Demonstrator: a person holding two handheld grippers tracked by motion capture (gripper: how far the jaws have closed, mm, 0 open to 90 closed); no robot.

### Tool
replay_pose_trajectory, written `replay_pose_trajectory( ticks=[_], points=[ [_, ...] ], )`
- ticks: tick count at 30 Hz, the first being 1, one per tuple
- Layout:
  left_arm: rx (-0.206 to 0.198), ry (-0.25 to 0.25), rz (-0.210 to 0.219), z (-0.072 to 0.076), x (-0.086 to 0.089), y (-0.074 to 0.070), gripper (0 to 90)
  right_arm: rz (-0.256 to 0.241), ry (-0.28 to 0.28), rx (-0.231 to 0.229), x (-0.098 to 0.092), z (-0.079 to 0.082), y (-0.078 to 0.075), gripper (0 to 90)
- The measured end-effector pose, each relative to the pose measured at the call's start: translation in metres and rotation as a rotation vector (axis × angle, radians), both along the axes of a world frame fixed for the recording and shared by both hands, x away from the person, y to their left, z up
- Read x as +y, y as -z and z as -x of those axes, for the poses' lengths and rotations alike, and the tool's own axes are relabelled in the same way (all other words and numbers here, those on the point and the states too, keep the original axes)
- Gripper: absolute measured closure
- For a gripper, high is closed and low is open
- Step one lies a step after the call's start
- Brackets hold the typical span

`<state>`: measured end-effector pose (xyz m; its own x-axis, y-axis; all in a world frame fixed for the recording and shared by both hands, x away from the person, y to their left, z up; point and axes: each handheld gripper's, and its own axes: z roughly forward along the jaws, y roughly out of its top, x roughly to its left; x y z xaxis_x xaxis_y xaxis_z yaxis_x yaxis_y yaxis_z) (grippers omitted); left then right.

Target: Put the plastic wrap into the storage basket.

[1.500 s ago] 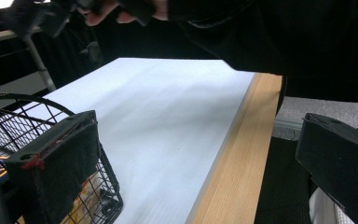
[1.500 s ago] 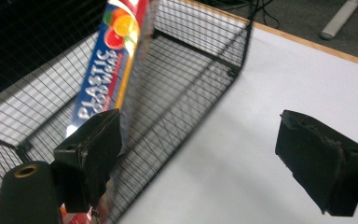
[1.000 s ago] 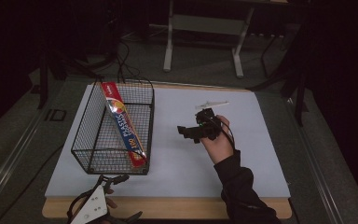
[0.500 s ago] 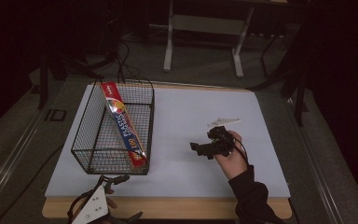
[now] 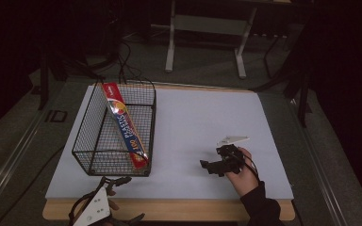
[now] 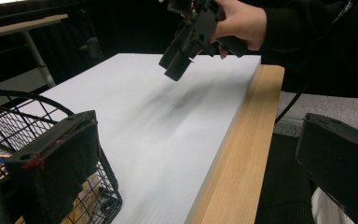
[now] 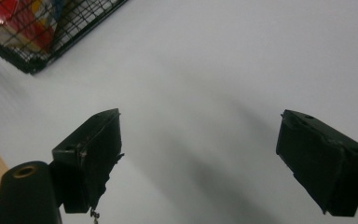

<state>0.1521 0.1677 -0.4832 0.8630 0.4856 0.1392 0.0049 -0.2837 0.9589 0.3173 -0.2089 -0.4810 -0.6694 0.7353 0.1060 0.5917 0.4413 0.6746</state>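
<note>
Long foil-wrap box (image 5: 124, 126) leaning in the wire basket (image 5: 90, 165) at 9 o'clock looks light, stiff, slick, best pinched mid-length; right gripper (image 5: 211, 166) and left gripper (image 6: 205, 154) both gape empty

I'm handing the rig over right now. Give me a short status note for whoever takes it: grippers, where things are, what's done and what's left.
Right gripper: open, holding nothing, over bare white table right of the basket.
Left gripper: open, holding nothing, at the table's near edge, one of its fingers close by the basket's near corner.
Wire basket: on the table's left side. The long red and blue box lies inside it, propped aslant against the right wall.
Done: box is in the basket.
Left: nothing else lies loose on the table; probably just park both grippers.
</note>
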Motion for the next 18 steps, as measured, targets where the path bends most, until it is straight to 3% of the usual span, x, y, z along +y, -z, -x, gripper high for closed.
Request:
replay_pose_trajectory(
  ticks=[8,18],
  points=[
    [-0.001,0.004,0.001,0.0,0.0,0.0,0.2,0.007,0.002,-0.05,-0.012,0.012,0.005,13.6],
    [-0.001,0.01,0.003,0.001,0.001,-0.001,0.2,0.019,0.015,-0.079,-0.016,0.009,0.01,13.8]
  ],
)
